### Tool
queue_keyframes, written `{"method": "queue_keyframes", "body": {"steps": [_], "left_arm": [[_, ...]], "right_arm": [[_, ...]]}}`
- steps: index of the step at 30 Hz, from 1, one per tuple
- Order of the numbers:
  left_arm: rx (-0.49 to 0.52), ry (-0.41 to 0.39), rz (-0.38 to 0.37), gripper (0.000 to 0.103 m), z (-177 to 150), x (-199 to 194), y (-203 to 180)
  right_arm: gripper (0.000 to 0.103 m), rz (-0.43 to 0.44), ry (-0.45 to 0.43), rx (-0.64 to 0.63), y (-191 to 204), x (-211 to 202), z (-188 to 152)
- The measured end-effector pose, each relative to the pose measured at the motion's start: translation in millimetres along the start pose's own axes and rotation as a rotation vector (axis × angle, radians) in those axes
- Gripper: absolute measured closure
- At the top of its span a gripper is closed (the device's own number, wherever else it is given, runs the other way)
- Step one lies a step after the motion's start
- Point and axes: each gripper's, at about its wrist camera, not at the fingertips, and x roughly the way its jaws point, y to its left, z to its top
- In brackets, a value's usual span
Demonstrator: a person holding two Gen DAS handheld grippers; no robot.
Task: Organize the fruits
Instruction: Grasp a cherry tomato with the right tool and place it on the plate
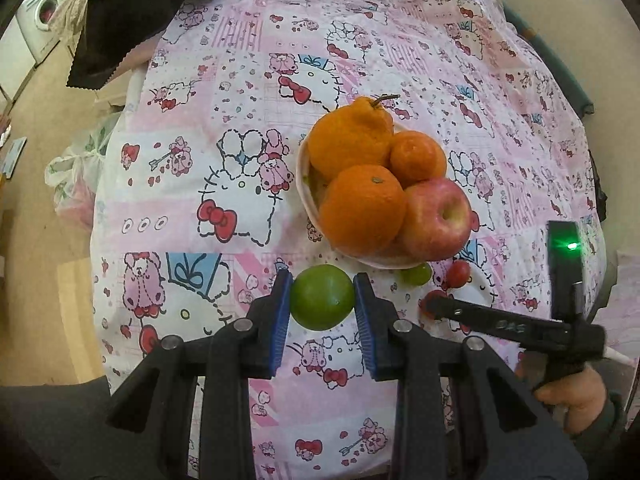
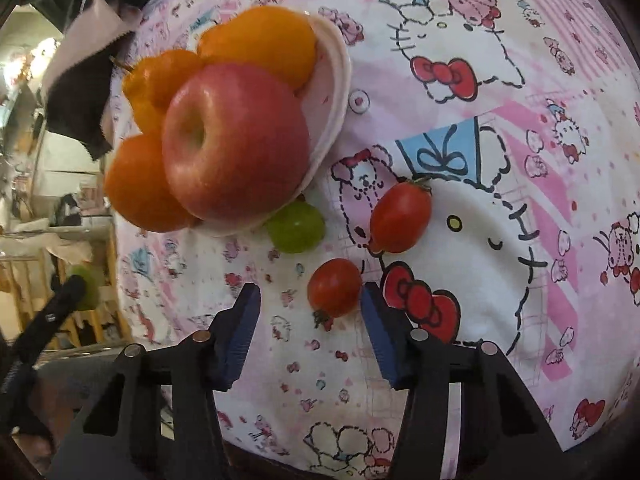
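My left gripper (image 1: 322, 300) is shut on a round green fruit (image 1: 322, 298), held above the pink cartoon tablecloth (image 1: 224, 184). Just beyond it stands a pale bowl (image 1: 306, 184) heaped with three oranges (image 1: 362, 208) and a red apple (image 1: 438, 220). Against the bowl's near side lie a green grape (image 1: 416, 274) and a cherry tomato (image 1: 458, 274). In the right wrist view my right gripper (image 2: 310, 300) is open around a small cherry tomato (image 2: 334, 286) on the cloth; the right pad is close to it, the left pad well apart. A larger tomato (image 2: 400, 218) and the grape (image 2: 296, 226) lie beyond.
A black and pink cloth (image 1: 120, 32) hangs over the table's far left corner. A plastic bag (image 1: 76, 172) sits on the floor to the left, and a washing machine (image 1: 40, 16) stands further back. A person's hand (image 1: 572, 396) grips the right tool.
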Motion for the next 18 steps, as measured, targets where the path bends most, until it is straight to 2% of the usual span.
{"method": "queue_keyframes", "body": {"steps": [3,5,6,7,10,18], "left_arm": [[0.000,-0.004,0.001,0.076,0.9,-1.3,0.1],[-0.003,-0.001,-0.001,0.076,1.6,-1.0,0.4],[-0.005,0.000,0.000,0.076,1.6,-0.8,0.4],[-0.006,0.001,0.000,0.076,1.8,-0.7,0.3],[-0.003,-0.002,0.000,0.076,1.9,-0.9,0.9],[-0.016,-0.006,0.010,0.076,2.6,0.6,5.7]], "right_arm": [[0.051,-0.043,0.006,-0.018,2.6,9.0,-2.3],[0.058,-0.066,-0.009,-0.038,5.5,8.9,-2.7],[0.069,-0.074,-0.017,-0.047,7.3,8.9,-2.3],[0.071,-0.077,-0.024,-0.055,9.3,8.4,-2.4],[0.071,-0.061,-0.044,-0.078,11.3,2.1,-6.4],[0.071,0.053,-0.099,-0.102,20.2,-26.2,-13.1]]}}
